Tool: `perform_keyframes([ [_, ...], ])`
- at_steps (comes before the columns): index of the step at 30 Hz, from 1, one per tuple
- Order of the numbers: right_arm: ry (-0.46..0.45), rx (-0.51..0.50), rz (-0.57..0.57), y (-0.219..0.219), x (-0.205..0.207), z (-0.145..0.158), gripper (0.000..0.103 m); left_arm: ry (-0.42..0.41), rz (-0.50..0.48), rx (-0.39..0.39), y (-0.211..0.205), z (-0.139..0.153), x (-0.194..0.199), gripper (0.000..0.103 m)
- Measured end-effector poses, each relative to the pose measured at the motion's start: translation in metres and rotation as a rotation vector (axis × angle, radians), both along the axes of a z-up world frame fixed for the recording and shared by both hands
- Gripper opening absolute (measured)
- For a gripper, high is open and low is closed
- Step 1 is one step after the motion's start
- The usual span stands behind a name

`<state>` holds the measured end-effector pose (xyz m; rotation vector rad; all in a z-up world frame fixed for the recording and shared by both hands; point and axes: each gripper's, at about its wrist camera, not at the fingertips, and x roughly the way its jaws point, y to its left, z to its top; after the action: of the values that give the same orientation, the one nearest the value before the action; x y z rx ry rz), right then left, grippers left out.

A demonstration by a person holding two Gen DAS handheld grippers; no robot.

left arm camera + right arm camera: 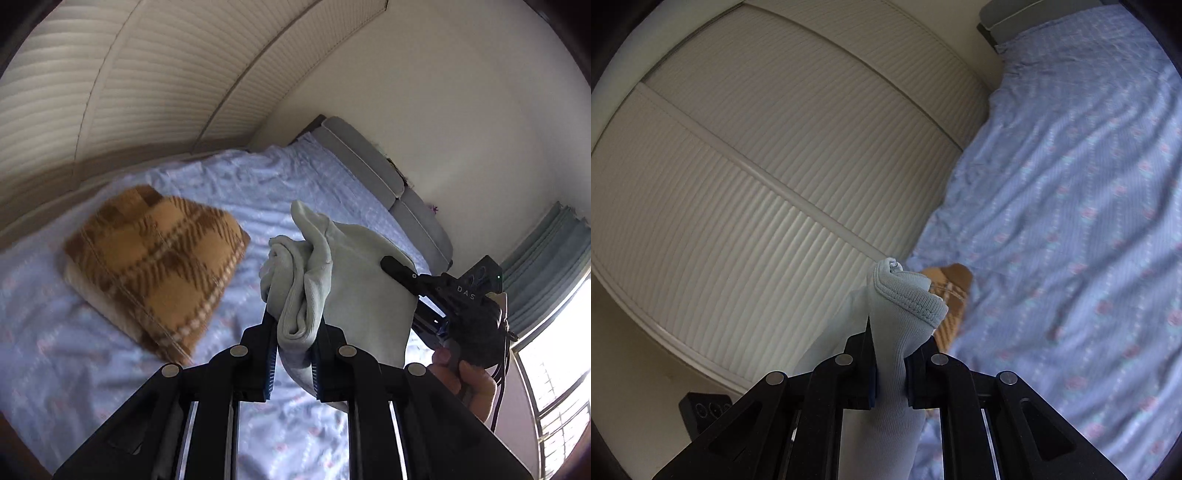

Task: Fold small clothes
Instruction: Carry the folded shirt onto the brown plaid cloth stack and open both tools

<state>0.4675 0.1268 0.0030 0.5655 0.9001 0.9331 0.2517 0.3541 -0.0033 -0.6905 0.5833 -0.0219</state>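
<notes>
A louvered wardrobe door (746, 177) fills the upper left and centre of the right wrist view, and its slatted panels curve across the upper left of the left wrist view. The bed, covered in a pale blue floral sheet (1071, 221), takes up the right side of the right wrist view and the middle and lower left of the left wrist view. A grey padded headboard (373, 162) runs diagonally through the centre right of the left wrist view, against a plain cream wall (443, 92). At the right edge of that view hang teal curtains (546, 258) beside a bright window (554, 387).

A folded tan plaid blanket (155, 269) lies on the sheet at centre left of the left wrist view; only a corner of it shows behind the garment in the right wrist view.

The pale blue ribbed garment (332, 273) is held up off the bed, bunched, in the lower centre of both views. The left gripper (293, 354) is clenched on a rolled fold of it at bottom centre. The right gripper (890, 365) is clamped on the garment just below its stitched hem, and in the left wrist view it enters from the right with the person's hand (469, 384) on its handle.
</notes>
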Motion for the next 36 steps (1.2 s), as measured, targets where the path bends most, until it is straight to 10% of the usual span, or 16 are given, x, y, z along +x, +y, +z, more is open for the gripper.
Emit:
perform_keyframes([
  [11, 0.077, -0.021, 0.062, 0.152, 0.056, -0.047, 0.012, 0.103, 0.077, 0.037, 0.122, -0.052, 0.032, 0.017],
  [25, 0.127, -0.192, -0.013, 0.162, 0.061, -0.123, 0.024, 0.182, 0.09, 0.096, 0.13, -0.123, 0.047, 0.021],
  [28, 0.07, -0.25, -0.053, 0.16, 0.059, -0.113, 0.051, 0.176, 0.083, 0.171, 0.123, -0.114, 0.042, 0.039],
  [31, -0.027, -0.291, -0.085, 0.15, 0.05, -0.092, 0.056, 0.149, 0.112, 0.248, 0.113, -0.099, 0.032, 0.069],
  [36, -0.19, -0.358, -0.11, 0.125, 0.016, -0.053, 0.057, 0.116, 0.125, 0.418, 0.087, -0.069, 0.011, 0.072],
])
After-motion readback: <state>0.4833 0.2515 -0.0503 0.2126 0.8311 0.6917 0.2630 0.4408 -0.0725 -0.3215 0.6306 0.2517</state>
